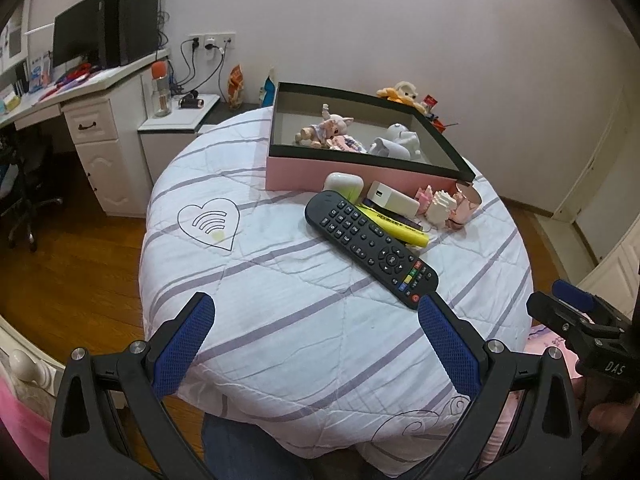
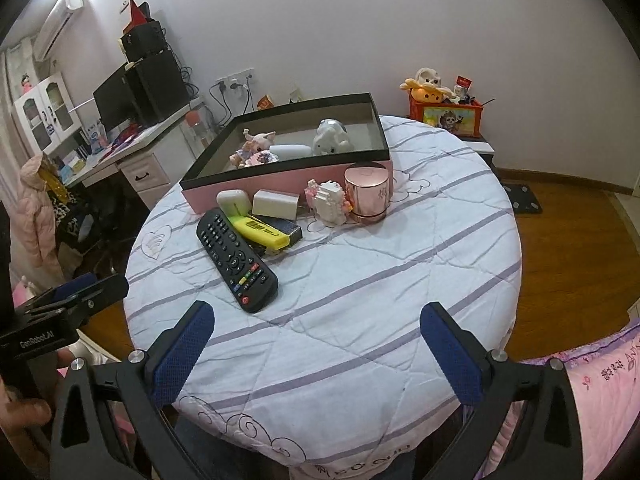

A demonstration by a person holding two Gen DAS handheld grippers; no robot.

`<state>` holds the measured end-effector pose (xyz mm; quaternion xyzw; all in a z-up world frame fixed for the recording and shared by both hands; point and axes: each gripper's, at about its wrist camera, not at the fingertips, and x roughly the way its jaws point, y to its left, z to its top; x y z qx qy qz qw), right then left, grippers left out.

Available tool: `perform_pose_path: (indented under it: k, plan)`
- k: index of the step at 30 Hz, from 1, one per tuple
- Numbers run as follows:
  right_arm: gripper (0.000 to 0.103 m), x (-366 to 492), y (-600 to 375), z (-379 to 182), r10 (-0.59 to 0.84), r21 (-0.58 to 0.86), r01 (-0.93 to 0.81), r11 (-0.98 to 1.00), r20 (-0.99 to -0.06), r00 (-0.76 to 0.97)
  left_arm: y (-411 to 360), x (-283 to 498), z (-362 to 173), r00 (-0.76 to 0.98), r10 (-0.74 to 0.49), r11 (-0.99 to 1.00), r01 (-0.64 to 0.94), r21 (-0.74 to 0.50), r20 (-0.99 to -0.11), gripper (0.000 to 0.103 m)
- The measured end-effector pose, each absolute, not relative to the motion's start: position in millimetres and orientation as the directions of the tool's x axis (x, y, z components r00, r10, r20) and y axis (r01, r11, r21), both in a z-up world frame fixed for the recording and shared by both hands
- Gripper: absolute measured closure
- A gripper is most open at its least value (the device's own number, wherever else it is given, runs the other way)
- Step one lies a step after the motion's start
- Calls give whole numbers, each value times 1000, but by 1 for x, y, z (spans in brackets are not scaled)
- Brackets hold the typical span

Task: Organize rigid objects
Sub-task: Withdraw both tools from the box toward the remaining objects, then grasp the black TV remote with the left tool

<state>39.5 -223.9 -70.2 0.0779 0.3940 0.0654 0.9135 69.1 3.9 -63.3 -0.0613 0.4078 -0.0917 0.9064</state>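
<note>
A black remote (image 1: 370, 247) (image 2: 236, 256) lies on the quilt-covered round table (image 1: 280, 300) (image 2: 360, 280). Behind it lie a yellow highlighter (image 1: 394, 225) (image 2: 260, 230), a white earbud case (image 1: 343, 185) (image 2: 233, 201), a white charger (image 1: 394, 199) (image 2: 275, 203), a white block toy (image 1: 439, 204) (image 2: 330, 200) and a rose-gold cylinder (image 2: 368, 192). A pink box (image 1: 352, 174) (image 2: 280, 184) with a black rim holds a pig doll (image 1: 326, 128) (image 2: 256, 144) and a white figure (image 1: 396, 140) (image 2: 332, 136). My left gripper (image 1: 316, 316) and right gripper (image 2: 316, 320) are open, empty, over the table's near edge.
A white desk (image 1: 92, 120) with a monitor and speakers stands left. A red toy box (image 2: 448, 114) with plush toys sits behind the table. The floor is wood around the table. Pink bedding (image 2: 592, 392) is at the right.
</note>
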Motion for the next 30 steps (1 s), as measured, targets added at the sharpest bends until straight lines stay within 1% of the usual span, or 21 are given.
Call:
perform_pose_path:
  k: [19, 30]
  plan:
    - [0, 42, -226, -72, 175, 197, -45, 979, -717, 674, -1, 72, -68, 637, -225, 974, 115, -197, -737, 0]
    - [0, 51, -231, -66, 167, 187, -46, 981, -708, 686, -28, 91, -70, 634, -231, 972, 123, -199, -738, 0]
